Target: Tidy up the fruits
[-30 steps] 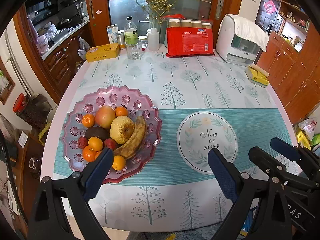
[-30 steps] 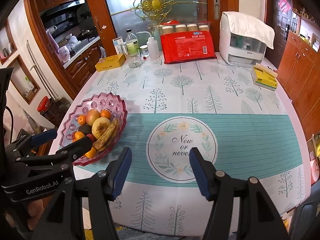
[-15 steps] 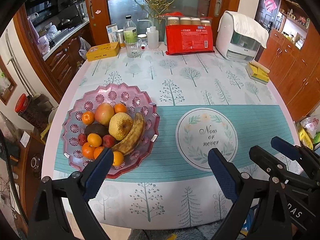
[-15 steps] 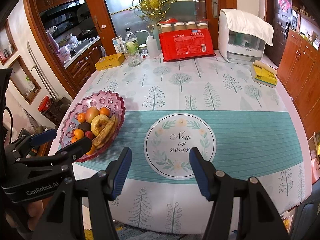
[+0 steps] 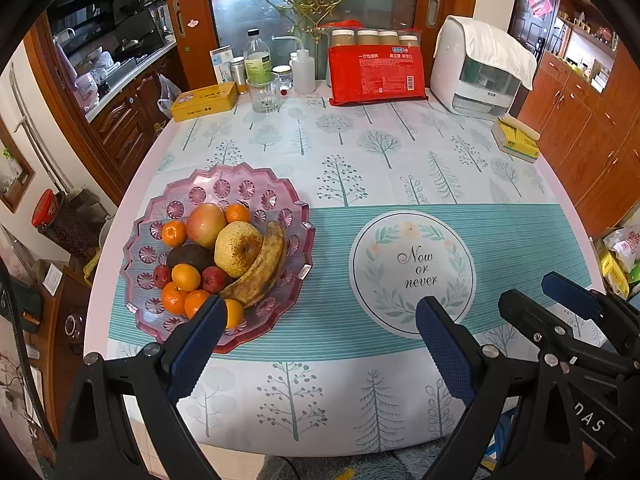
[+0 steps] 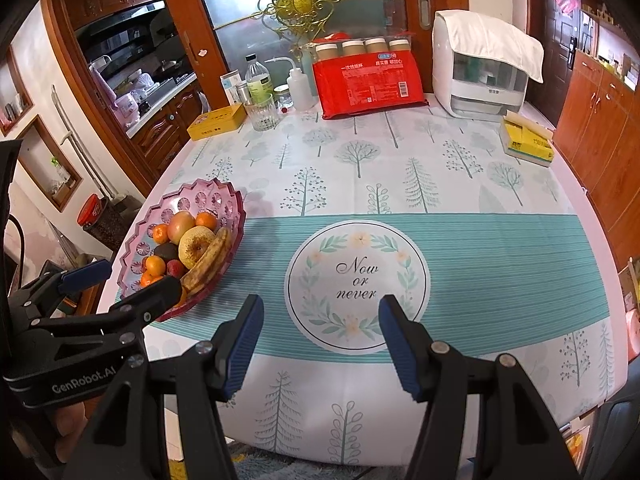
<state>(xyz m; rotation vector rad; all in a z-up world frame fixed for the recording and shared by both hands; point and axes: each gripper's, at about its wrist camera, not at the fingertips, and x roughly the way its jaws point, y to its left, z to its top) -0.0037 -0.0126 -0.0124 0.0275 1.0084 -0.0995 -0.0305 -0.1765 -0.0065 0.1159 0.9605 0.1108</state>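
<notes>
Pulling both empty, wide-open hand-held grippers (image 5: pixel 320 332) (image 6: pixel 320 332) back slightly, I see fruits (image 5: pixel 224 256) piled in the bowl (image 5: pixel 280 204).

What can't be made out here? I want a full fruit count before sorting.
- Left wrist view: the left gripper finger covers part of one orange.
- Right wrist view: the left gripper covers the near fruit in the bowl.
- Both views: fruit under the banana and pear is hidden.
</notes>
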